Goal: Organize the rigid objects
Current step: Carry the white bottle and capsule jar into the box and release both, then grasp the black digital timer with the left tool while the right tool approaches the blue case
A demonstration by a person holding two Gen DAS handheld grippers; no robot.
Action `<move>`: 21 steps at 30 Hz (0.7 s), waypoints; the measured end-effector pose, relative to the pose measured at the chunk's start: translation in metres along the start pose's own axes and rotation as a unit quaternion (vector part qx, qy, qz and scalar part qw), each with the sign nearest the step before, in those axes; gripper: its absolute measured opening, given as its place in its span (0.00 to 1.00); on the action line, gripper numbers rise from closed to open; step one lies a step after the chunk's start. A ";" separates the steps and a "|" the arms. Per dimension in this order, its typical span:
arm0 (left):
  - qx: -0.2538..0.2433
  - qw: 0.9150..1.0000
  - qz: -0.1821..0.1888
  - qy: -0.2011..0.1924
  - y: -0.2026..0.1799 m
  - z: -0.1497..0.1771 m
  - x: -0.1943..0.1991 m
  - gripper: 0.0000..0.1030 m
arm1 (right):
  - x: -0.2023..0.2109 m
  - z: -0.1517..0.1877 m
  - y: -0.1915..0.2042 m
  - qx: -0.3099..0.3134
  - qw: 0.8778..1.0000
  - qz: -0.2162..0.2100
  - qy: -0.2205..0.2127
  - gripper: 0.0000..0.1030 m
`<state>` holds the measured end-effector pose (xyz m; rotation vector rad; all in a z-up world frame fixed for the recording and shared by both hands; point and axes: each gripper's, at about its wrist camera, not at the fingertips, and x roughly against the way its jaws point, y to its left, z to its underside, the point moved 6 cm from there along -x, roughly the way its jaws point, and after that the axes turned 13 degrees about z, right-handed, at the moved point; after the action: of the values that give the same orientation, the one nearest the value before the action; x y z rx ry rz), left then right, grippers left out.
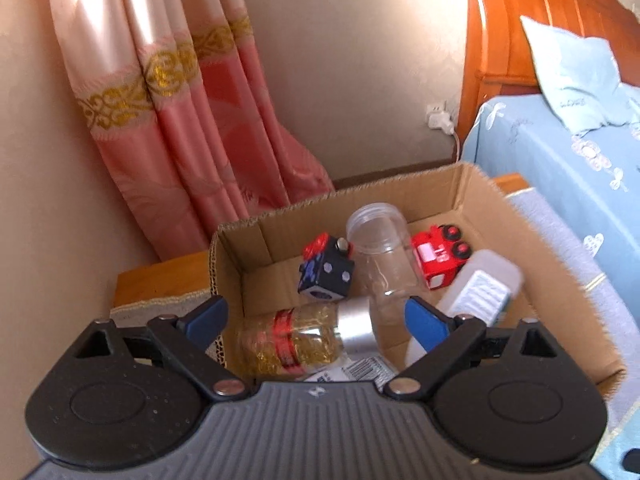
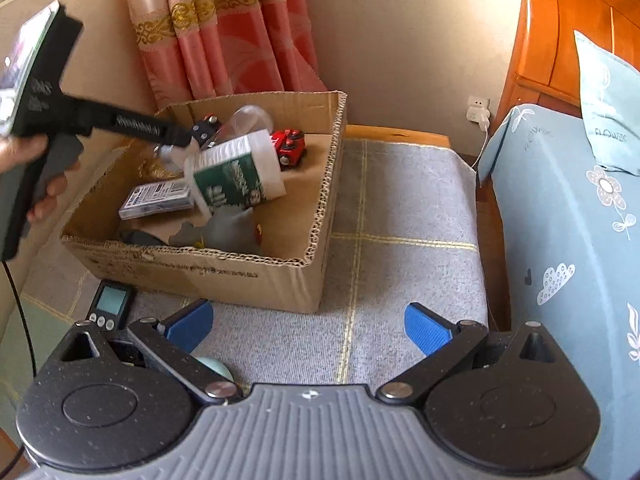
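1. The cardboard box (image 2: 248, 264) sits on a grey mat (image 2: 400, 240) beside the bed (image 2: 560, 208).
2. The white bottle (image 2: 236, 172) is tilted in mid-air over the box, just off the left gripper (image 1: 316, 316), whose jaws are spread wide and grip nothing.
3. The right gripper (image 2: 308, 328) is wide open, empty, well short of the box.

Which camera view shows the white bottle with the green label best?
The right wrist view: the white bottle shows whole, tilted over the cardboard box, green label readable. The left wrist view shows only its blurred white side.
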<state>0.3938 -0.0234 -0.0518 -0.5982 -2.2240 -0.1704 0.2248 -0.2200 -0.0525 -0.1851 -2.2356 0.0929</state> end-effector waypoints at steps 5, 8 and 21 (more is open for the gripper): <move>-0.003 1.000 -0.013 -0.011 -0.006 0.010 0.034 0.98 | 0.001 0.007 0.009 0.011 1.000 -0.003 0.002 1.00; -0.008 1.000 -0.018 -0.009 -0.012 0.023 0.053 0.98 | 0.002 0.013 0.015 0.019 1.000 -0.005 0.001 1.00; -0.002 0.999 -0.030 -0.030 -0.034 0.098 0.118 0.99 | 0.001 0.050 0.048 0.081 0.996 -0.022 -0.004 1.00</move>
<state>0.2445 0.0198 -0.0263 -0.5461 -2.3024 -0.1908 0.1901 -0.1723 -0.0889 -0.0475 -2.2266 0.2517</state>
